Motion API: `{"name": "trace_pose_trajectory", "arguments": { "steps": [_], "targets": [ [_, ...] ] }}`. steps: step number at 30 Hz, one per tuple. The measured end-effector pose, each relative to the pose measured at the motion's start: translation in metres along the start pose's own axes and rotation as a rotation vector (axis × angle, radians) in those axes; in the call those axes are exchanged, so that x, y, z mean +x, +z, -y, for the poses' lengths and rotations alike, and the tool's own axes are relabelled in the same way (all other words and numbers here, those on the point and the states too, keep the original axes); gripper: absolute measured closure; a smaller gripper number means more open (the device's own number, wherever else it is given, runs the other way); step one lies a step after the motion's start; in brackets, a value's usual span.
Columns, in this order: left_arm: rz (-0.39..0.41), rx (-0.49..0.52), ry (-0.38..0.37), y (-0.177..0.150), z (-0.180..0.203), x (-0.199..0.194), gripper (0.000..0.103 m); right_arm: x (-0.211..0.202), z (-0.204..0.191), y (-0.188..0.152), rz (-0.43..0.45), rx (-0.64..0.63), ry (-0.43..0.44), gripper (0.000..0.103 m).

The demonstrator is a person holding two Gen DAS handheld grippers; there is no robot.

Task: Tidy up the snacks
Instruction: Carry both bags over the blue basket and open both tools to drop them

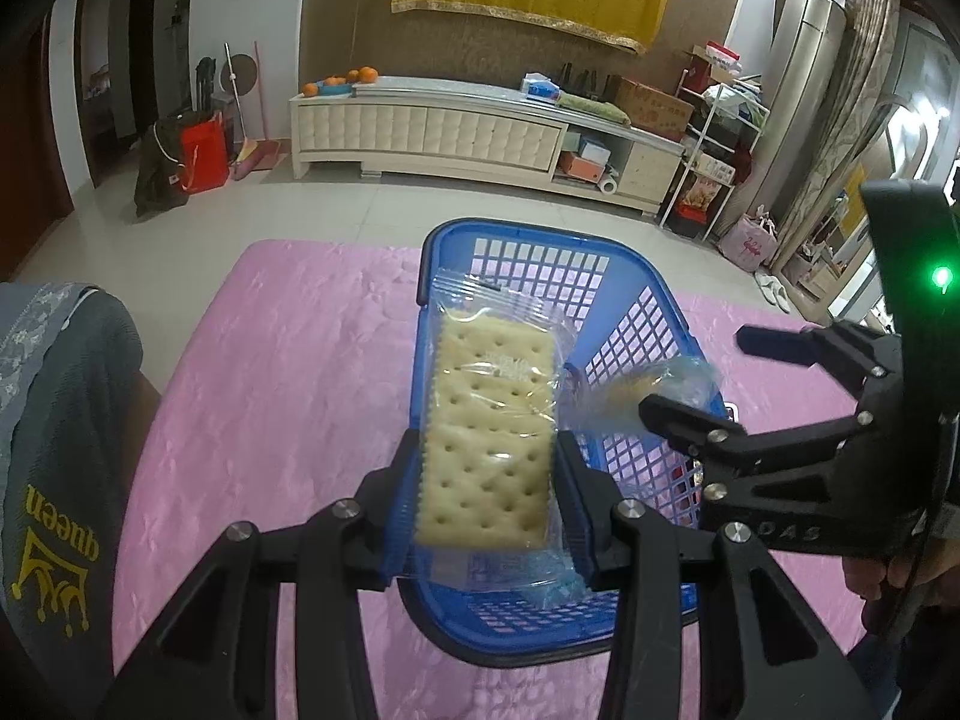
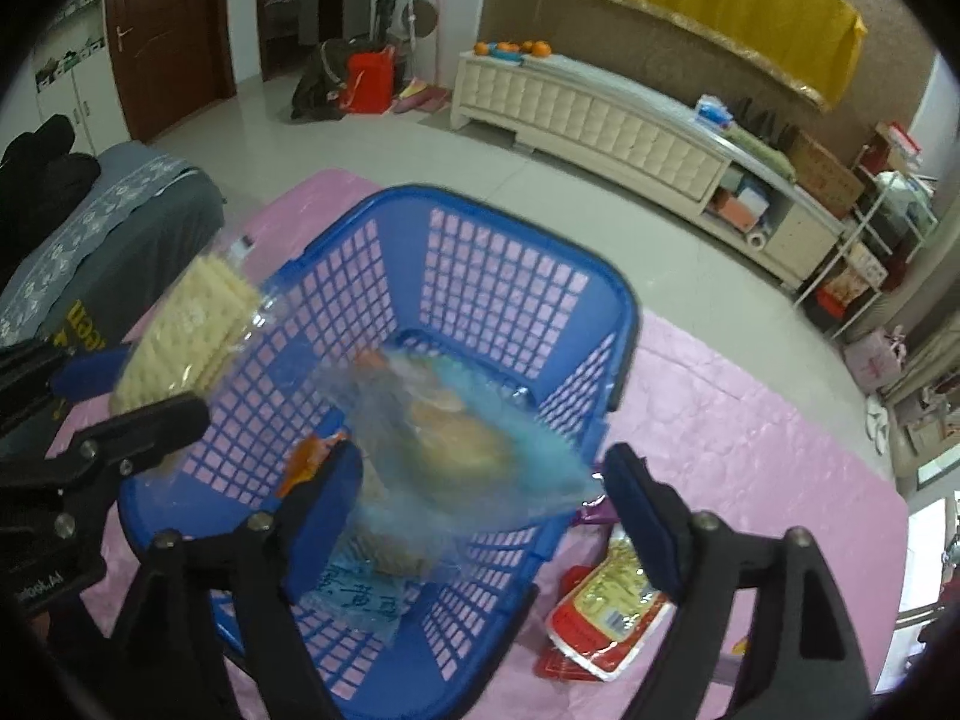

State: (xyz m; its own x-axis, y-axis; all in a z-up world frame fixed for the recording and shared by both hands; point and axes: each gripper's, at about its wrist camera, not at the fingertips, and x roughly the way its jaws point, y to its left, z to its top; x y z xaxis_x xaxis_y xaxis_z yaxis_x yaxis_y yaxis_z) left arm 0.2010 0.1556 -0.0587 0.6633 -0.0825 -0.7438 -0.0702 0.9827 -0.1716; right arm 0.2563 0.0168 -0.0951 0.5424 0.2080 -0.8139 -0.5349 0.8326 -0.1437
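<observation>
Pink cloth [image 1: 288,360] on counter, tiled living rm. Blue basket [image 1: 528,246]. Left gripper [image 1: 489,504] fingers clamp cracker pack [image 1: 489,420], long axis pointing away. Right gripper [image 2: 480,516] fingers wide; blurred bag [image 2: 444,420] loose betw them.

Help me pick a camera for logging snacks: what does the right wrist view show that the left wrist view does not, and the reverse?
Only the right wrist view shows the red and yellow packet on the pink cloth beside the basket, and packets lying on the basket floor, one with handwriting.

Only the left wrist view shows the cracker pack face on, clamped in the left gripper.

Both show the blue basket, the blurred clear-wrapped snack over it, and the right gripper with jaws apart.
</observation>
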Motion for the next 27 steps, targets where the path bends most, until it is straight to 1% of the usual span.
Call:
{"name": "trace_pose_trajectory", "arguments": {
  "steps": [2,4,8,11,14,19,27],
  "targets": [
    [0.003,0.003,0.003,0.001,0.002,-0.003,0.063,-0.004,0.004,0.0,0.004,0.013,0.02,0.011],
    [0.007,0.01,0.002,0.002,0.007,-0.007,0.063,-0.009,0.008,-0.001,0.009,0.028,0.008,0.011],
    [0.01,0.034,0.002,0.003,0.013,-0.009,0.063,-0.016,0.02,-0.004,0.018,0.08,0.033,0.011],
    [0.008,0.046,-0.004,0.005,0.02,-0.007,0.063,-0.019,0.029,-0.008,0.007,0.108,0.064,0.011],
    [0.002,0.058,-0.017,0.007,0.027,-0.004,0.063,-0.019,0.037,-0.012,0.003,0.129,0.064,0.011],
    [-0.019,0.084,-0.027,0.009,0.039,0.009,0.063,-0.016,0.048,-0.019,-0.007,0.157,0.1,0.011],
    [-0.067,0.095,-0.051,0.017,0.047,0.038,0.063,-0.002,0.062,-0.03,-0.027,0.19,0.096,0.011]
  ]
}}
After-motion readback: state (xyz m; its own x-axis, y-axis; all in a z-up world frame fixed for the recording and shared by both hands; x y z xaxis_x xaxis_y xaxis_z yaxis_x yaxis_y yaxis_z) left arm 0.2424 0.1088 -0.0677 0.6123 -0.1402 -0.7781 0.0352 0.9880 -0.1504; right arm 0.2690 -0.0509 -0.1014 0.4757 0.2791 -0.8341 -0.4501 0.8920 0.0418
